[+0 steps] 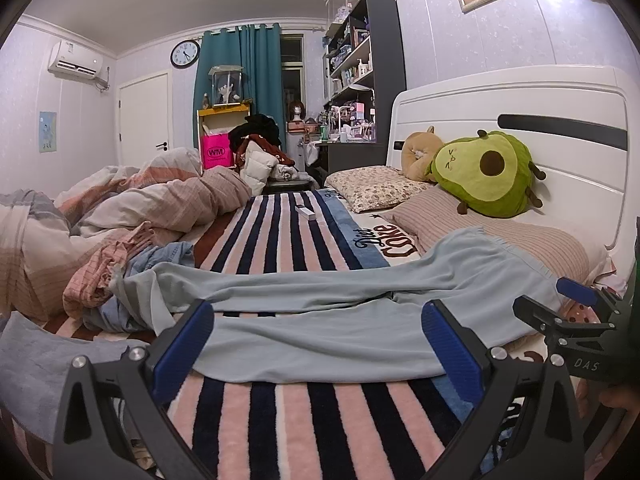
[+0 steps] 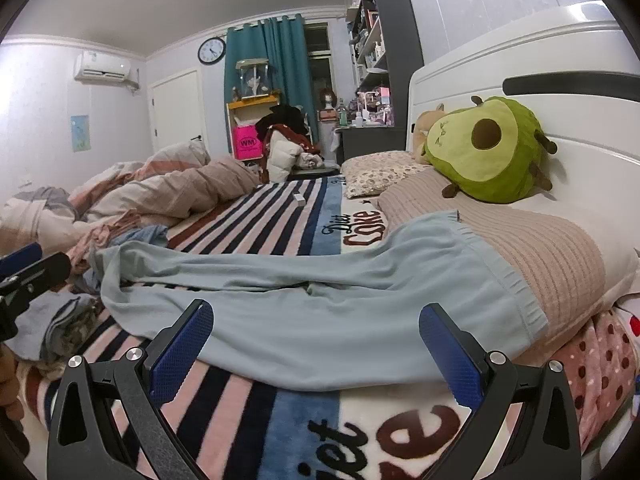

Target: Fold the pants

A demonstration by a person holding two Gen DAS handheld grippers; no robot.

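Observation:
Light blue pants (image 1: 320, 320) lie spread flat across the striped blanket, waistband (image 2: 504, 276) up on the ribbed pillow at the right, legs running left. My left gripper (image 1: 316, 344) hovers open just short of the near leg, nothing between its blue pads. Its view also catches my right gripper (image 1: 560, 304) at the right edge, near the waist. From the right wrist, the pants (image 2: 320, 312) fill the middle and my right gripper (image 2: 316, 340) stands open at the hip edge, empty. A tip of the left gripper (image 2: 28, 268) pokes in at the left.
A striped blanket (image 1: 288, 236) covers the bed. A rumpled duvet (image 1: 120, 200) and a heap of clothes (image 1: 108, 280) sit at the left by the pant cuffs. An avocado plush (image 1: 484, 172), pillows and the white headboard (image 1: 520, 96) stand right. A small white box (image 1: 306, 213) lies mid-bed.

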